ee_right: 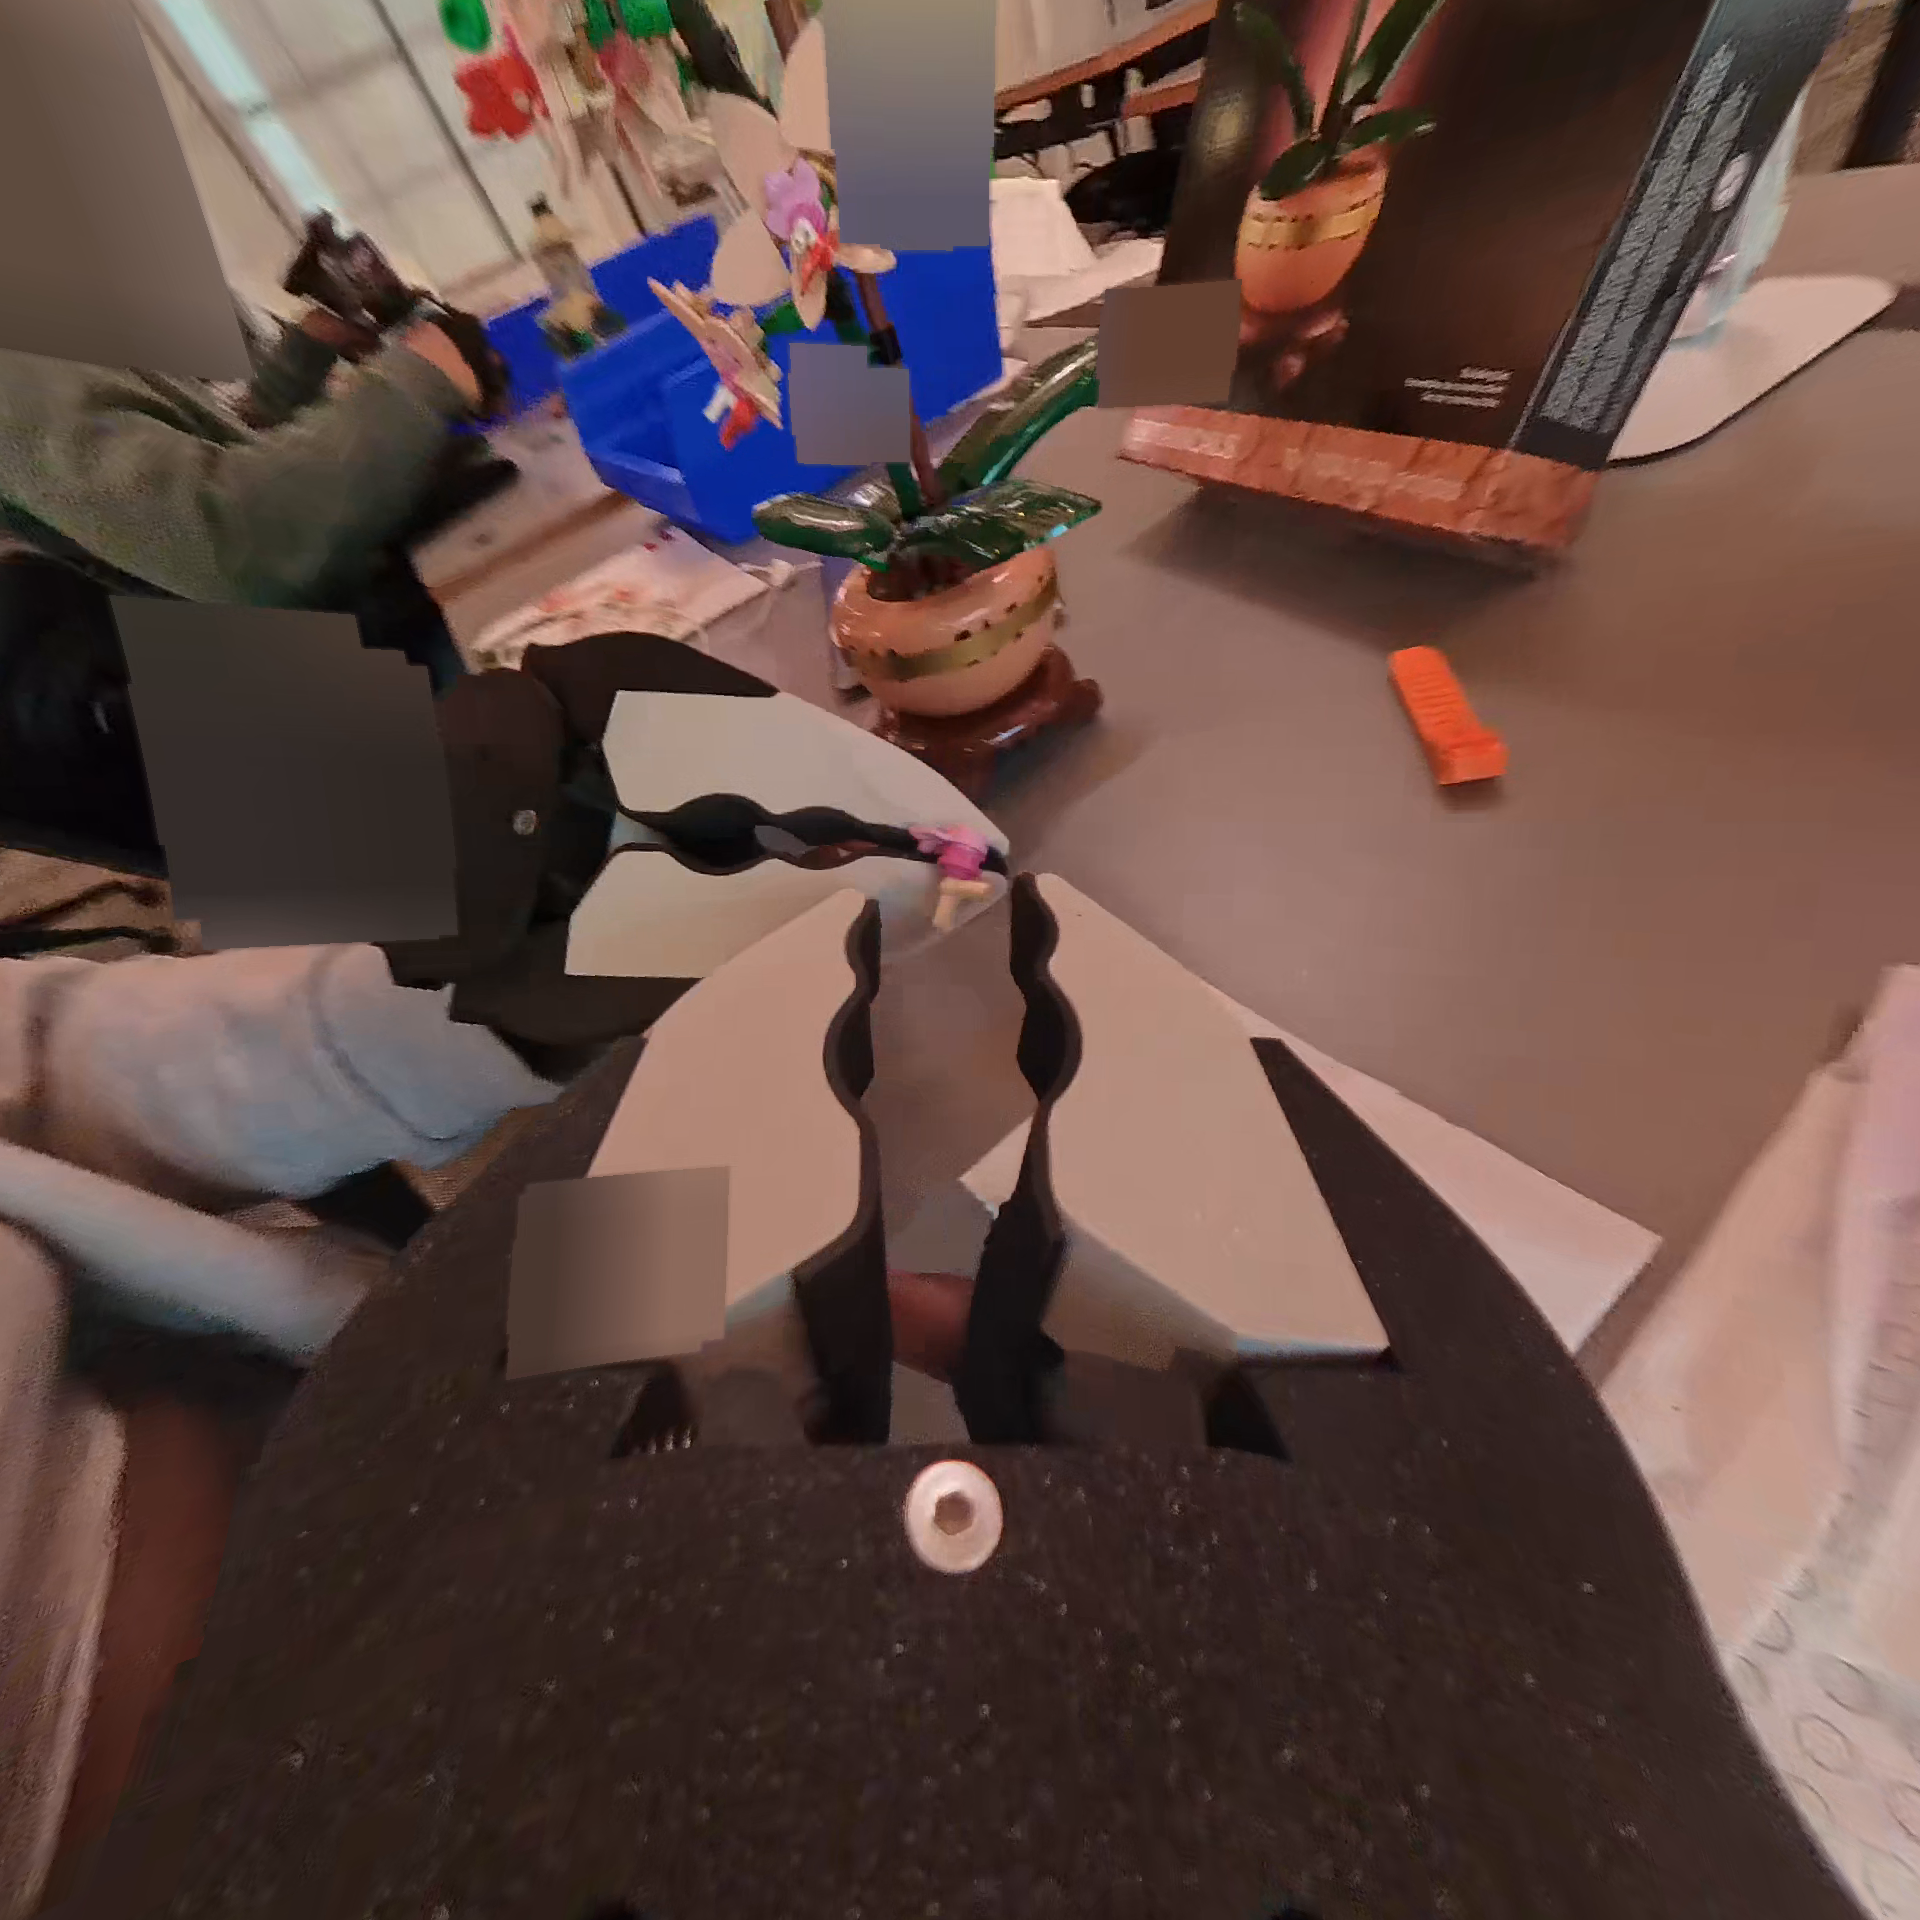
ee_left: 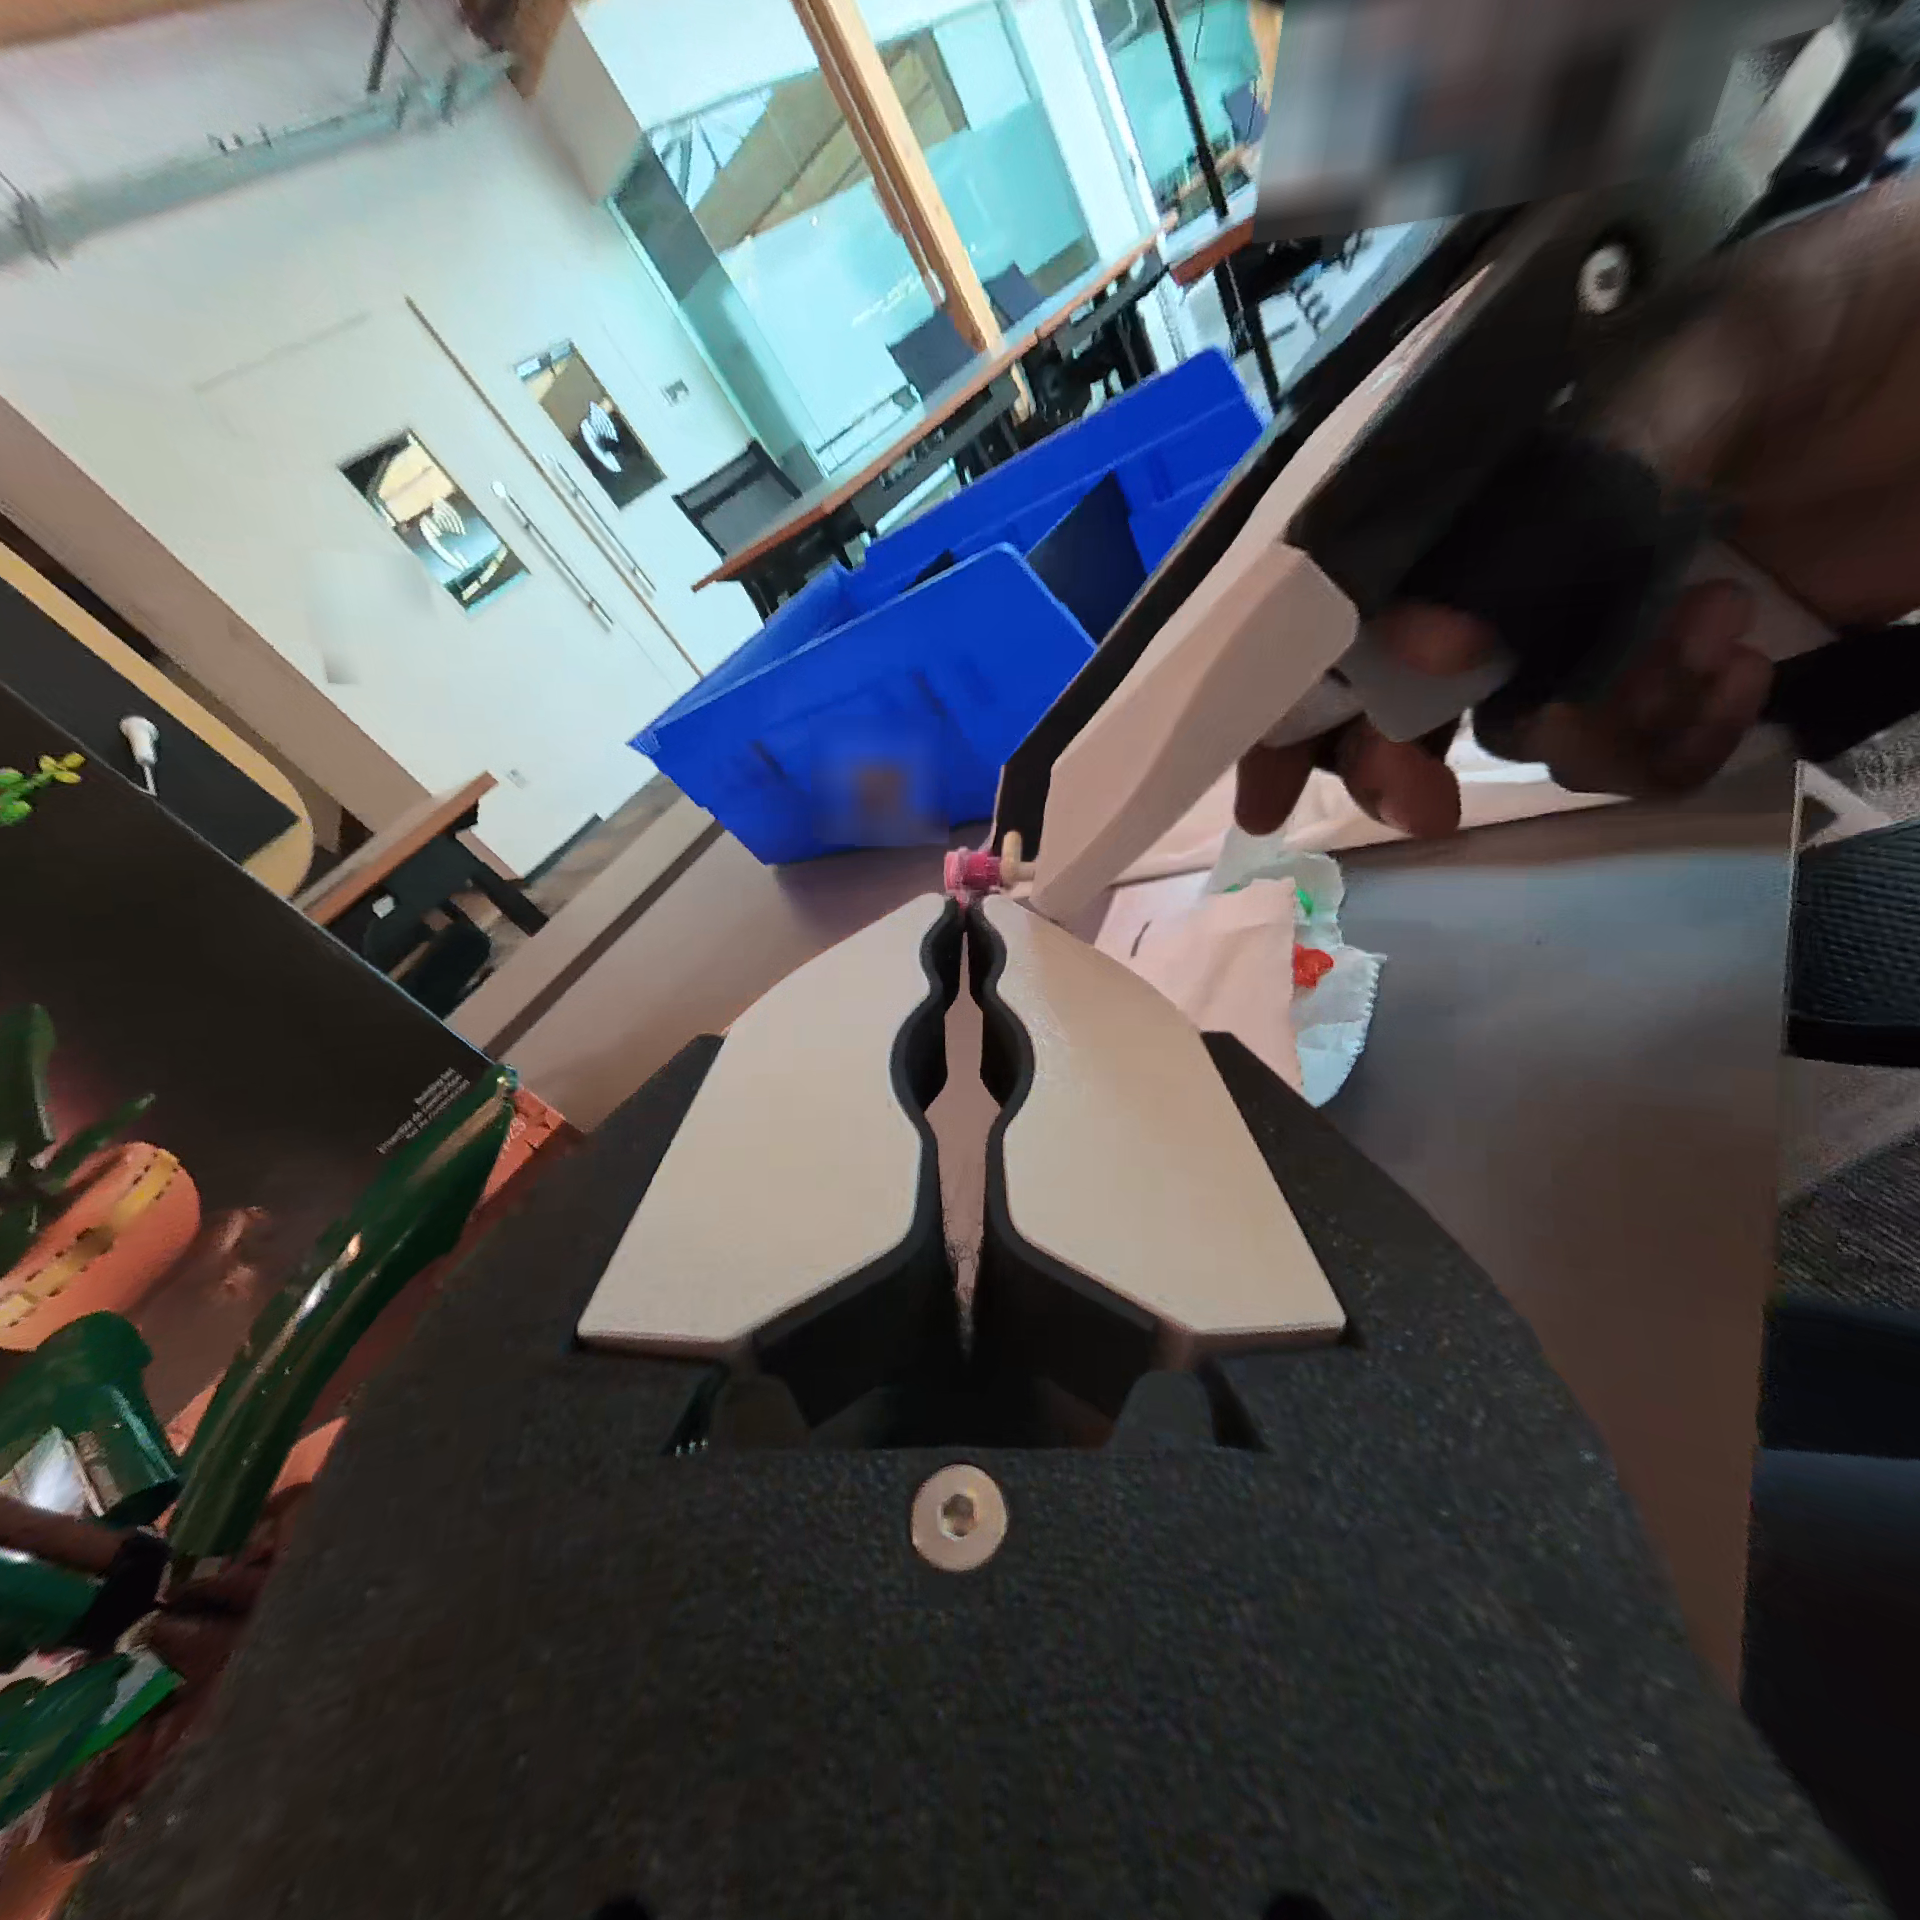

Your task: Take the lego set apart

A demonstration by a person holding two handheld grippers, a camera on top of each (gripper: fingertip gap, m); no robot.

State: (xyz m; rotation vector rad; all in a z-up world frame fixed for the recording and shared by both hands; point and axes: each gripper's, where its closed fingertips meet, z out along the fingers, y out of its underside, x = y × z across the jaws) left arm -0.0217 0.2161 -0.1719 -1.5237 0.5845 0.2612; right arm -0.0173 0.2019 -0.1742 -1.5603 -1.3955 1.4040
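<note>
The lego orchid (ee_right: 940,634) stands in its tan pot on the dark table, with flowers (ee_right: 800,223) on tall stems. My left gripper (ee_left: 966,906) is shut on a small pink flower piece (ee_left: 971,871); a tan peg (ee_left: 1013,868) sticks out of that piece. In the right wrist view the left gripper (ee_right: 992,857) comes in from the left with the pink piece (ee_right: 958,847) and the tan peg (ee_right: 956,899) at its tip. My right gripper (ee_right: 945,899) is open, its jaws on either side of the tan peg. In the left wrist view it (ee_left: 1023,883) reaches in from the upper right.
An orange brick separator (ee_right: 1447,717) lies right of the orchid. The set's box (ee_right: 1455,208) stands behind it and is also in the left wrist view (ee_left: 208,1039). Blue bins (ee_left: 883,727) and a plastic bag (ee_left: 1320,956) lie beyond. A person's green sleeve (ee_right: 208,468) is at left.
</note>
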